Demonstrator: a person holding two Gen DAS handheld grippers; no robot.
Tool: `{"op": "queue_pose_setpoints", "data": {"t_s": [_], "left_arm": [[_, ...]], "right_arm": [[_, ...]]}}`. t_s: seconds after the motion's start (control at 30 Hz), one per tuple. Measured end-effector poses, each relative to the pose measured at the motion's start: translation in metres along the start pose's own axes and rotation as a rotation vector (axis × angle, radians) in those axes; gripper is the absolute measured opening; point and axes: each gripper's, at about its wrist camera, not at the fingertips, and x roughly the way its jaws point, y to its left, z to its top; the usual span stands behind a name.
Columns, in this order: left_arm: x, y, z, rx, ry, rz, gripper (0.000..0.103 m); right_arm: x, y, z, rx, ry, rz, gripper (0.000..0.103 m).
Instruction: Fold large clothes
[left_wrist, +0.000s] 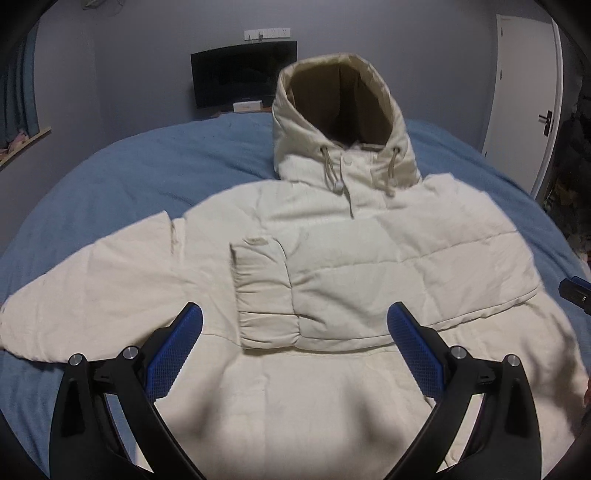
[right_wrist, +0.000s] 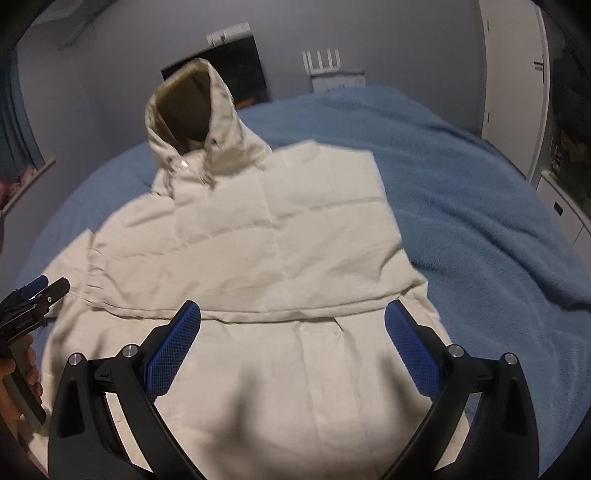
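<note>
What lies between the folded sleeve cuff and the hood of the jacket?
Only the jacket's own quilted chest, with two drawstrings hanging from the hood above the cuff. The left wrist view shows it.

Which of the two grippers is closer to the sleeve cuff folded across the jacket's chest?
Left. The left gripper hangs open just in front of the cuff, almost centred on it. The right gripper is open too, further along the jacket toward the right side, away from the cuff.

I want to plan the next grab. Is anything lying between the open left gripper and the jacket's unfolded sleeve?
Nothing visible. The left gripper hangs open above the jacket, and the unfolded sleeve lies flat on the bed with nothing on or beside it.
</note>
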Motion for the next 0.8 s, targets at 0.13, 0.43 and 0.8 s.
{"op": "queue_pose_setpoints", "data": {"t_s": [0.13, 0.43, 0.8], "left_arm": [[-0.03, 0.016, 0.015, -0.01, -0.029, -0.035, 0.096], [-0.071, 0.107, 0.036, -0.147, -0.061, 0.054, 0.096], [-0.022, 0.2, -0.025, -0.309, 0.15, 0.209, 0.096]], "right_arm": [[-0.029, 0.025, 0.006, -0.04, -0.064, 0.05, 0.096], [-0.054, 0.105, 0.019, -0.167, -0.095, 0.144, 0.096], [-0.035, 0.195, 0.006, -0.288, -0.052, 0.201, 0.096]]}}
